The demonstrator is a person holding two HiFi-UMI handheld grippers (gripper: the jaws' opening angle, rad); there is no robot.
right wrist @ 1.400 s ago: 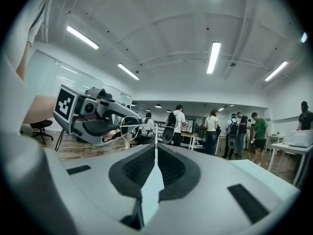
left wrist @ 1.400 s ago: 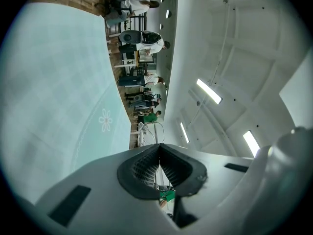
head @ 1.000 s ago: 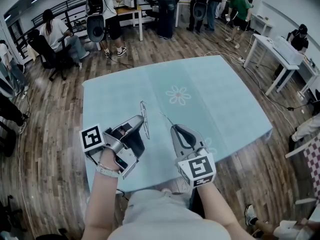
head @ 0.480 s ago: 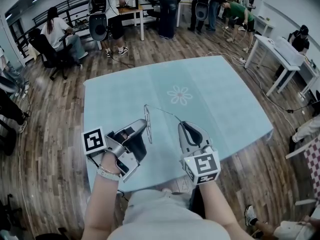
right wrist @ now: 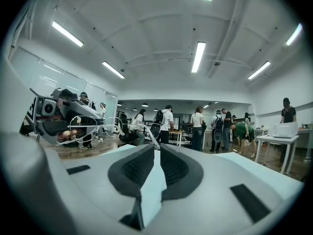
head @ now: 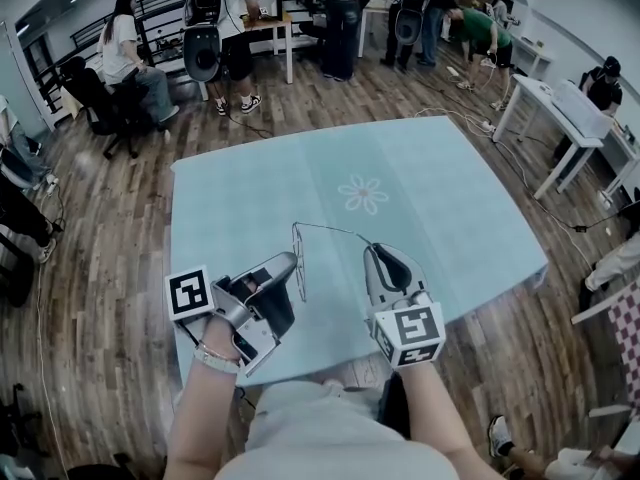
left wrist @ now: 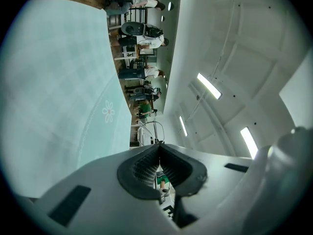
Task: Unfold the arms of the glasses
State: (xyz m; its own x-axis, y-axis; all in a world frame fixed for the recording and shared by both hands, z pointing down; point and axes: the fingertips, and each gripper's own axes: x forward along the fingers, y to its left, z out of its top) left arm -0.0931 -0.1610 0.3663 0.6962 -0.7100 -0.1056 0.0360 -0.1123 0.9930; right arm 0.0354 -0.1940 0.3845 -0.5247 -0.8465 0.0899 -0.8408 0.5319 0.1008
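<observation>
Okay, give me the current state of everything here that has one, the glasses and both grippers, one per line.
glasses: held in the air over the table, one arm swung out to the side; other arm unclear.
left gripper: shut on the front frame of the glasses.
right gripper: shut on the tip of the swung-out arm, jaws just eased open slightly.

Shiny thin wire-metal glasses point(head: 299, 243), worktop point(head: 430, 198) under matt pale-blue cloth with a printed flower, floor point(head: 110, 228) of semi-gloss wood planks, left gripper point(head: 297, 261) and right gripper point(head: 373, 251) in smooth matt grey plastic, fingers point(right wrist: 131, 169) lined with ribbed black rubbery facing.
</observation>
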